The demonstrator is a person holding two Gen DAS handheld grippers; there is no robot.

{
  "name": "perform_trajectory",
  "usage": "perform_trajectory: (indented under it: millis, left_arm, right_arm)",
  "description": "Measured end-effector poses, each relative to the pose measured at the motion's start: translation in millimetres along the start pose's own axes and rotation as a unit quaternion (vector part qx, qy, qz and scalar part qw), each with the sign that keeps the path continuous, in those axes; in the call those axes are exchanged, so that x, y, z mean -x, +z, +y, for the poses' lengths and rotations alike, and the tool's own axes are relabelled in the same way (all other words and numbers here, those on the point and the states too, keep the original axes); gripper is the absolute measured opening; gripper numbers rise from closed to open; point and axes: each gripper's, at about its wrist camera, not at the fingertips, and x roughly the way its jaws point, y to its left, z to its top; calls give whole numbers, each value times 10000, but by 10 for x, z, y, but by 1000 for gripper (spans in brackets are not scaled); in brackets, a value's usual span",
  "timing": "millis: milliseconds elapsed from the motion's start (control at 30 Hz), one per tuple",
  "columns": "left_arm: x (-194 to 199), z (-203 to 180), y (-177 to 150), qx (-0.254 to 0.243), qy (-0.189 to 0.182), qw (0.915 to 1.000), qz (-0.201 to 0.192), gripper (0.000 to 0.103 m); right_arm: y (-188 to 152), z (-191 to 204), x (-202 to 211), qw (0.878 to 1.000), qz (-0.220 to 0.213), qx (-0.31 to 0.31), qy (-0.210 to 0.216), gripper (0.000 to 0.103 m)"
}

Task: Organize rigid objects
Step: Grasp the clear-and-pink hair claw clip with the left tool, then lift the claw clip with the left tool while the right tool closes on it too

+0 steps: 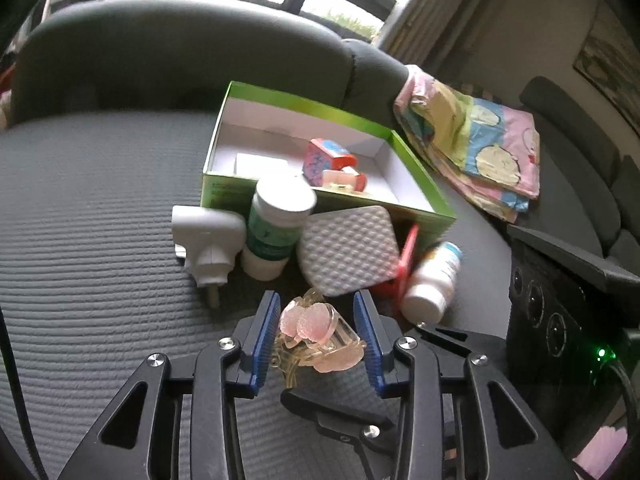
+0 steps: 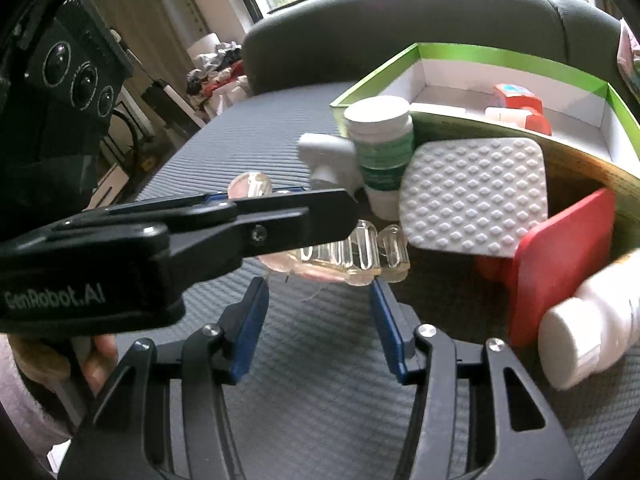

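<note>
Between the left gripper's blue pads: a clear pink hair claw clip on the grey ribbed sofa seat. Jaws spread, pads flank the clip; contact can't be confirmed. Clip's long axis looks to run roughly across the gap, tilted. Right gripper also agape, holding nothing, clip's teeth just ahead of its tips; left is nearer. Just beyond: white textured pad leaning on a red stand, white bottle lying on its side, green-label bottle upright, white plug-in. Behind them, the open green box, partly filled. Judgement: lift high to clear the clutter and near wall; room remains in the box's left half.
</note>
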Motion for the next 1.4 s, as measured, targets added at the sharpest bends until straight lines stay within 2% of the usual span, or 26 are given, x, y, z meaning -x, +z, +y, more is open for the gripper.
perform_trajectory:
  millis: [33, 67, 100, 167, 233, 333, 467, 700, 767, 833, 867, 900, 1067, 1233, 1300, 1400]
  left_arm:
    - [58, -38, -10, -76, 43, 9999, -57, 39]
    - [159, -94, -8, -189, 129, 9996, -184, 38]
    - [197, -112, 9, -182, 54, 9996, -204, 37]
    - [287, -160, 9, -148, -160, 9995, -240, 31]
    - [292, -231, -1, -275, -101, 9993, -232, 31]
    - [283, -271, -6, -252, -207, 9993, -196, 31]
    - [222, -243, -80, -218, -73, 9997, -67, 31]
    - [35, 81, -304, 235, 108, 9995, 197, 31]
    - [51, 165, -326, 392, 43, 9991, 150, 31]
    - [59, 208, -327, 429, 70, 9989, 163, 31]
    - [55, 233, -340, 420, 40, 9989, 215, 31]
    - [71, 241, -350, 380, 15, 9990, 221, 31]
    - [139, 315, -429, 346, 65, 9986, 385, 31]
    - [130, 346, -558, 263, 6, 9978, 600, 31]
    - [109, 308, -581, 160, 19, 9975, 684, 31]
    - [41, 268, -615, 68, -1, 9961, 876, 33]
  right_arm:
    - [-11, 24, 42, 10000, -35, 12, 29, 46]
    - [-22, 42, 100, 10000, -72, -6, 65, 14]
    - [-39, 46, 145, 10000, -41, -36, 61, 6]
    - [-76, 31, 251, 9995, -120, -176, 231, 6]
    - [-103, 62, 317, 9997, -138, -139, 162, 6]
    - [-138, 106, 335, 9998, -120, -102, 151, 6]
    - [-189, 113, 280, 9999, -55, -109, 110, 9]
    - [-206, 3, 48, 9994, 260, -211, 22, 12]
    - [-175, 11, 2, 9993, 315, -177, 52, 20]
    - [-153, -5, -34, 9989, 435, -174, 22, 45]
    - [-145, -25, -36, 9986, 456, -236, 140, 62]
    - [-142, -40, -19, 9981, 442, -305, 293, 65]
    - [-103, -152, 84, 9960, 306, -590, 596, 65]
    - [-53, -293, 52, 9812, 233, -1349, 1362, 62]
    - [10, -255, -67, 9790, 333, -1469, 1375, 50]
    - [49, -164, -265, 9788, 602, -1453, 1313, 44]
